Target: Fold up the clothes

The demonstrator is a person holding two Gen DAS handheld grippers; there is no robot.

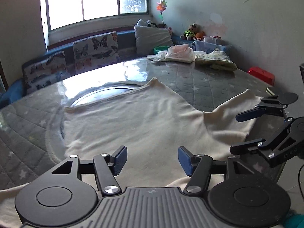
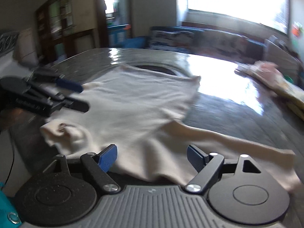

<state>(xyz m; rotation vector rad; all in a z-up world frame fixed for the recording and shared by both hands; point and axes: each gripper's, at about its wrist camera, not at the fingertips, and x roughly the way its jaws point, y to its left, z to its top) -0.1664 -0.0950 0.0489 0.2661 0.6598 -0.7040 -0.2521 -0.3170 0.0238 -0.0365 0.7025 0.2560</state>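
A cream T-shirt (image 1: 136, 119) lies spread flat on the grey quilted table, its hem toward the window and a sleeve (image 1: 233, 110) reaching right. My left gripper (image 1: 152, 160) is open and empty, low over the shirt's near end. My right gripper (image 1: 237, 133) shows at the right by that sleeve, jaws apart. In the right wrist view the shirt (image 2: 133, 110) fills the middle, a sleeve (image 2: 237, 138) stretches right, and the collar (image 2: 60, 131) is bunched at the left. My right gripper (image 2: 152, 156) is open over the shirt's near edge. My left gripper (image 2: 83, 96) shows at the left, open.
The table (image 1: 209, 83) has a shiny round inset (image 1: 106, 93) partly under the shirt. Folded clothes and bags (image 1: 182, 54), a pale green garment (image 1: 216, 60) and a red box (image 1: 262, 75) lie at the far right. A bench with cushions (image 1: 95, 51) runs under the window.
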